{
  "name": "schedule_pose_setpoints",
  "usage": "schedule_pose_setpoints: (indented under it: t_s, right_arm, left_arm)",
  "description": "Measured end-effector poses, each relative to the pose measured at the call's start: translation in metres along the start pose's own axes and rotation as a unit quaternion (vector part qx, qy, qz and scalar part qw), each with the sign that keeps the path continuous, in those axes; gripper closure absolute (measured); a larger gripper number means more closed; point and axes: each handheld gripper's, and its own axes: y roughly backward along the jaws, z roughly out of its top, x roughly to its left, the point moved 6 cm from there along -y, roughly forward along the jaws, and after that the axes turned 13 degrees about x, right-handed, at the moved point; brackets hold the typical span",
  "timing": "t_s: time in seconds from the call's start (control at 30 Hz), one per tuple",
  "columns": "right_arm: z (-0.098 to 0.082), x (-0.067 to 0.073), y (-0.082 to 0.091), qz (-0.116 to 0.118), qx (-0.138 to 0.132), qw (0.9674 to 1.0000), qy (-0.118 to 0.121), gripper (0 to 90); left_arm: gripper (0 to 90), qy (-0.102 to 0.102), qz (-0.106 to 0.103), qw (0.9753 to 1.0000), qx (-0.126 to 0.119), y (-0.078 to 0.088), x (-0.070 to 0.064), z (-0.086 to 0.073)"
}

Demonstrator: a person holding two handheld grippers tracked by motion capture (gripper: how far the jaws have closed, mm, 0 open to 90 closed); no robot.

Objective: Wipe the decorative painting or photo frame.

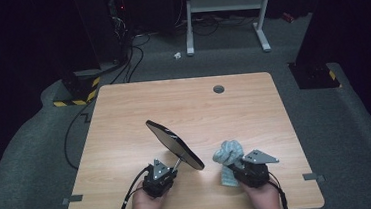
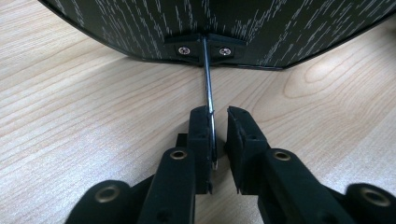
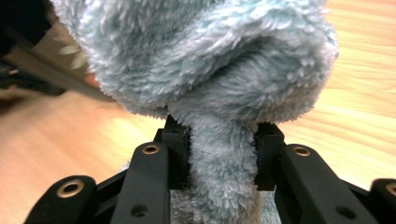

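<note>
Left gripper [image 2: 218,135]: jaws a little apart, the mirror's thin metal stem [image 2: 208,79] against one pad, the other pad clear of it.
Mirror [image 1: 174,144]: tilted up over the table's [image 1: 124,114] near middle, just ahead of the left gripper [image 1: 166,168].
Right gripper [image 3: 222,154]: pinching a fluffy pale-blue cloth.
Cloth [image 1: 227,154]: bunched above the jaws, just right of the mirror, its tail hanging to the table.

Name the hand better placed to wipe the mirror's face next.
Right. Its gripper already clamps the fluffy blue cloth beside the oval mirror. The left gripper is at the mirror's wire stand, probably steadying it.
</note>
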Motion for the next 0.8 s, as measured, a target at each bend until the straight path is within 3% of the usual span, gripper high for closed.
schedule_pose_setpoints:
  t_s: [0.43,0.53,0.6,0.8]
  right_arm:
    - [-0.003,-0.057,0.019,-0.071,-0.016,0.9963,-0.046,63.6]
    - [-0.005,-0.070,0.025,-0.090,-0.018,0.9943,-0.054,63.1]
    - [-0.008,-0.084,0.031,-0.115,-0.017,0.9913,-0.062,62.2]
    - [-0.020,-0.106,0.030,-0.147,0.007,0.9863,-0.075,59.6]
  left_arm:
    - [68.8,-0.003,0.001,1.0000,0.001,0.001,-0.001,-0.001]
    - [67.2,0.000,0.000,1.0000,0.001,0.001,-0.001,-0.001]
    - [65.8,0.002,0.000,1.0000,0.002,0.001,-0.001,-0.001]
    - [61.9,0.007,0.001,1.0000,0.002,0.001,0.000,-0.001]
